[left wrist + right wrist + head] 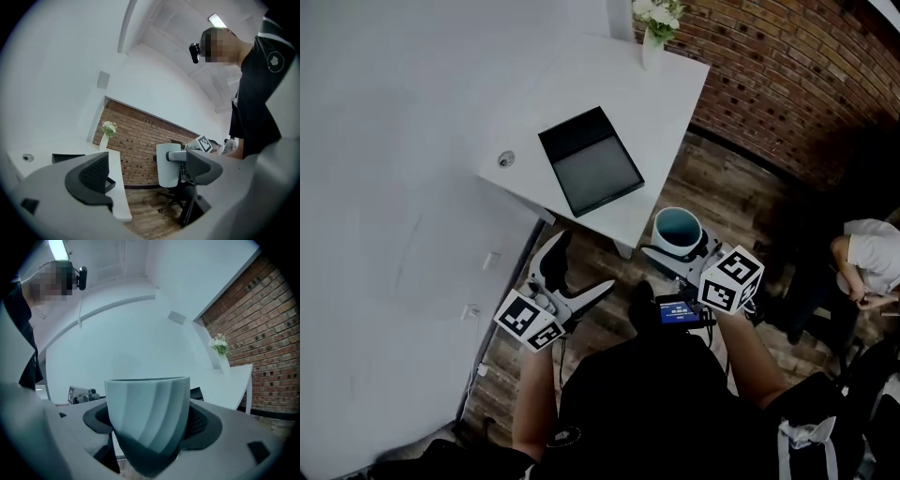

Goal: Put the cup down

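Right now the cup (147,408) is held up in the air by the right gripper (682,249). The two dark jaws are pressed on the cup's sides, one on each side, low down. The cup is upright in the grip. It is pale and whitish at the top and dark at the bottom. Wide slanted bands can be seen going round its side, and it gets narrower toward the bottom. From above, its rim is round and its inside looks blue. The cup is not on the table (609,75). It is held over the wooden floor (727,178), just beside the table's near edge.

The left gripper (581,264) is held to the left of the cup, apart from it. Its jaws are spread wide and nothing is gripped between them. The pads on the jaws are dark with a bumpy grid, and the gripper bodies are smooth and pale grey.

The table is white, flat and smooth, with square corners. A black tray (591,161) is laid flat on it; it is shallow and has four straight sides. A small round ring (506,159) is set near the table's left edge. A white vase (652,42) with pale flowers is stood at the far corner. Behind the table a red-brown brick wall (787,75) can be seen. The floor is made of long brown boards.
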The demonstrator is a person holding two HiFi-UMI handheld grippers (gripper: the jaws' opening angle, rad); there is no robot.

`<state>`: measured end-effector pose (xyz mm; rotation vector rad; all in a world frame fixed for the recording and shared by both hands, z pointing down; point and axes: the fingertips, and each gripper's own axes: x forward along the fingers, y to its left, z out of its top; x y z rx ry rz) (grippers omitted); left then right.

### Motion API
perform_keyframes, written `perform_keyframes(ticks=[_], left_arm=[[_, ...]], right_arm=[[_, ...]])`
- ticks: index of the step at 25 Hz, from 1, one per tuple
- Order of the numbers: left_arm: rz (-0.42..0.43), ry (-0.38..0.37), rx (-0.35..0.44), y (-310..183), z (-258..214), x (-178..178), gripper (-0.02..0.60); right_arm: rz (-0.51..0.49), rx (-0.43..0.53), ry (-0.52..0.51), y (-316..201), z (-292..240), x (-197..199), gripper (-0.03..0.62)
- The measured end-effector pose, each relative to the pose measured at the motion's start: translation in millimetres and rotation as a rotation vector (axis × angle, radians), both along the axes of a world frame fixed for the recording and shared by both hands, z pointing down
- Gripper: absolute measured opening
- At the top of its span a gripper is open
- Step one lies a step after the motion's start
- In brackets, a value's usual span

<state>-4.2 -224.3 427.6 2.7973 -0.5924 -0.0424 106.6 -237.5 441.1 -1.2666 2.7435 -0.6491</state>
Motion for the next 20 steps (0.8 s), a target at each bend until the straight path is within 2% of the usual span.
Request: perform_keyframes(ticks=[7,14,20], left_arm=[[-0.029,-0.002,-0.009,-64,-5,30,0.506],[-0.056,-0.011,-0.033,-95,2,28,0.506],[-0.005,-0.012,-0.035,-112,3,25,0.506]], right_arm=[[-0.046,-0.013,-0.007,-69,3,24,0.396],[-0.074,-0.027,-0.022,-101,8,19,0.396],[-0.038,-0.025,-0.022,-116,2,12,0.396]])
